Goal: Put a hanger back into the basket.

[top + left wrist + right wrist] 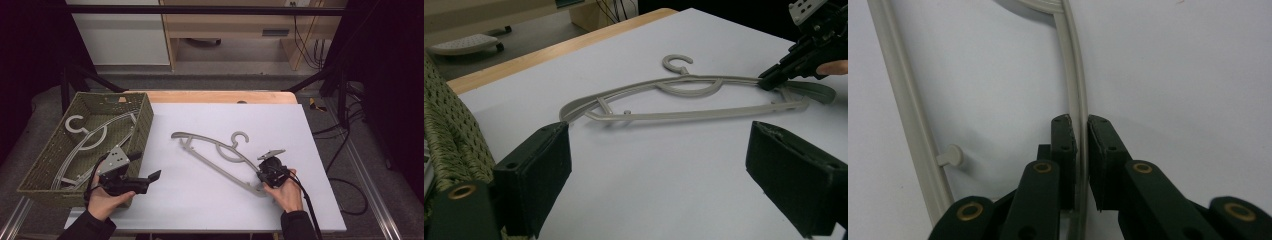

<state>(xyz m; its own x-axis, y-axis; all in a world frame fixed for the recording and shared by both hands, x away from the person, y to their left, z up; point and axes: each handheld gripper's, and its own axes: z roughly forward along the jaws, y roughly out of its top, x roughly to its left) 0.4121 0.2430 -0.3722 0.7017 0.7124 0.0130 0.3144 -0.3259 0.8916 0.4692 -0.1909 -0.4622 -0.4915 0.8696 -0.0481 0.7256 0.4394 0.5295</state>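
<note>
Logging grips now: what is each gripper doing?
Left gripper: open, empty.
Right gripper: shut on the grey plastic clothes hanger on the table.

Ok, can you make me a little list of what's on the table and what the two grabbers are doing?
table: white top
hanger on table: grey hanger, lying flat
basket: green woven basket at the left edge, another grey hanger inside
right gripper: shut on the grey hanger's upper arm
left gripper: open, holding nothing, beside the basket
</note>
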